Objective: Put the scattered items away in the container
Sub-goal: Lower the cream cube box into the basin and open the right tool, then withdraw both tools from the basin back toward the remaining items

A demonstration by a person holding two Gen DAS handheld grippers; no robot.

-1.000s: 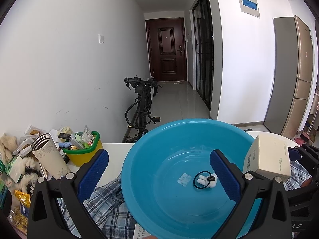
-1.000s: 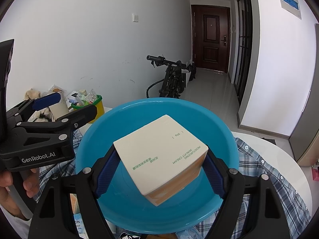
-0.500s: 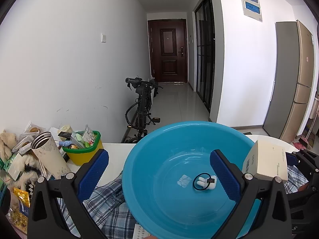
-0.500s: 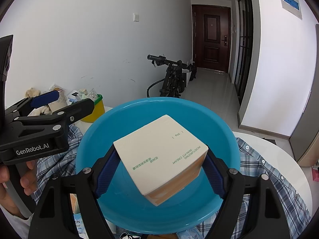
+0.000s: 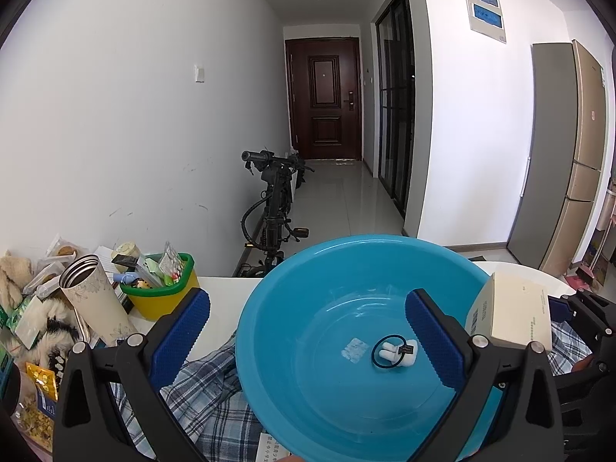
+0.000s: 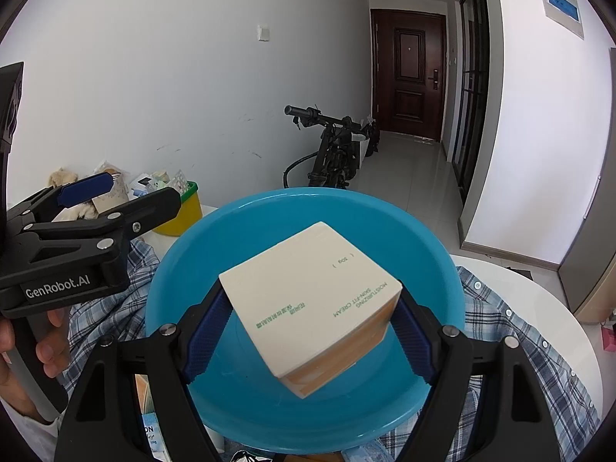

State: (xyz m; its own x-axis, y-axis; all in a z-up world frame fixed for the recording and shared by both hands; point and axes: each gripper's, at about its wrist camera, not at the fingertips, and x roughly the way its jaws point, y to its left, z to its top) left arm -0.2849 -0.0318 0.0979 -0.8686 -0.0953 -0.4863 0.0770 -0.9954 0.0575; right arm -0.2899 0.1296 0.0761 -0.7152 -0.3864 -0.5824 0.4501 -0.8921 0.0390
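A blue plastic basin (image 5: 308, 396) sits on a plaid shirt on the white table; it also shows in the right wrist view (image 6: 423, 246). Inside it lie a small white item with a black ring (image 5: 394, 352) and a clear scrap (image 5: 355, 348). My right gripper (image 6: 312, 327) is shut on a cream cardboard box (image 6: 308, 292) and holds it above the basin. The box shows at the basin's right rim in the left wrist view (image 5: 512, 315). My left gripper (image 5: 308, 331) is open and empty, its jaws wide over the basin's near left side.
A yellow-green tub of small items (image 5: 161, 288), a metal cup (image 5: 96, 300), plush toys and snack packets (image 5: 27, 331) crowd the table's left. A plaid shirt (image 6: 512, 331) lies under the basin. A bicycle (image 5: 273, 208) stands behind the table by the wall.
My left gripper has drawn back a little to the left and up. The right gripper holds the box in the same place over the basin.
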